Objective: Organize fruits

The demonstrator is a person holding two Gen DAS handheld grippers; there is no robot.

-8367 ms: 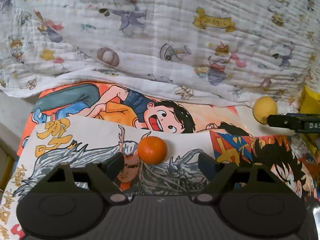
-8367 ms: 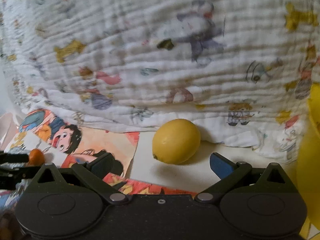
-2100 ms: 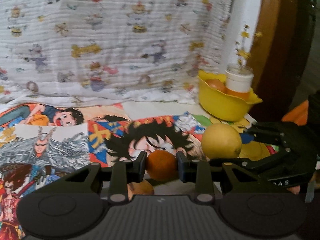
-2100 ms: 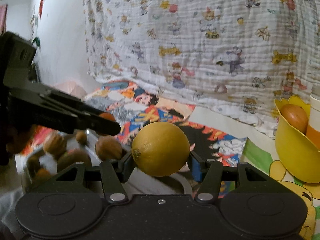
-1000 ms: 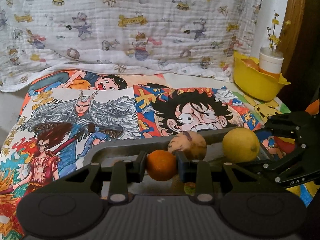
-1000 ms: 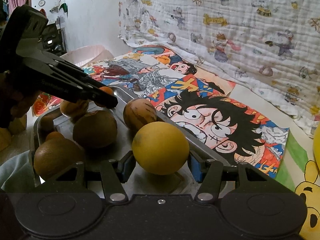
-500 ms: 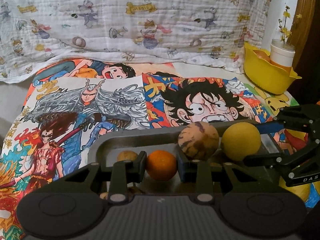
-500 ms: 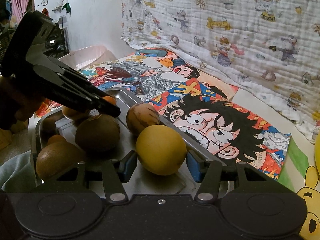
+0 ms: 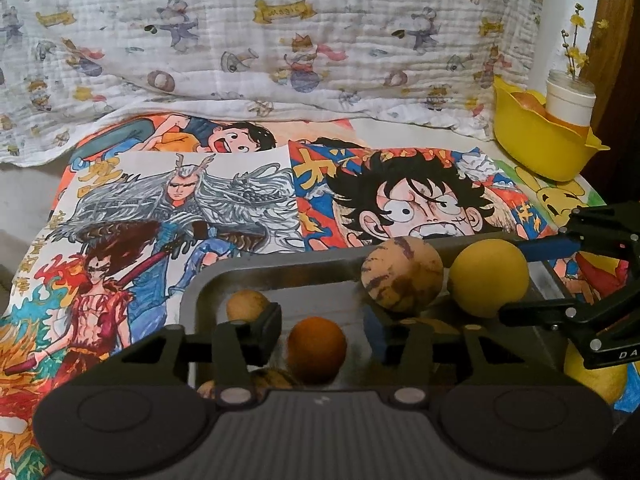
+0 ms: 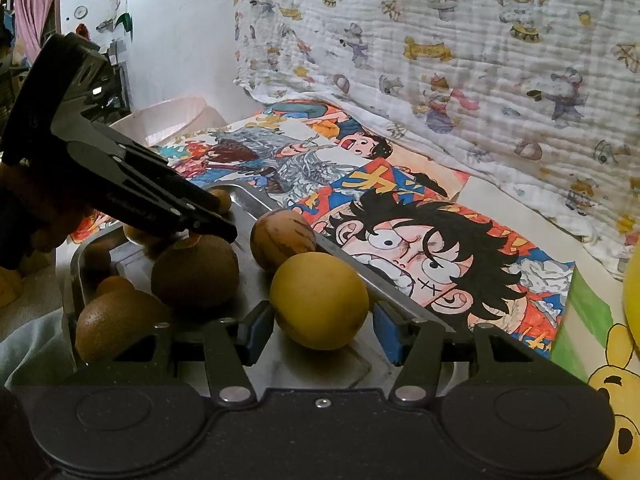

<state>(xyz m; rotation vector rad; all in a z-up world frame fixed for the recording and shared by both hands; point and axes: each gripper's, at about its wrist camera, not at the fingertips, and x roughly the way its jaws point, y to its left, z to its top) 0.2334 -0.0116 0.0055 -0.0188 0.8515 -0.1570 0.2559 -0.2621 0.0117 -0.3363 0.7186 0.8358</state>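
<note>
Both jaws part-open, holding nothing; orange & lemon in tray at 6—round, firm, prob roll; grip mid-width.

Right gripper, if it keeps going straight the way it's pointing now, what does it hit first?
The right gripper is open, with the lemon between its fingers on the metal tray. Going straight on, the lemon would likely be met first, then the tray's far rim. Depth is hard to judge.
</note>
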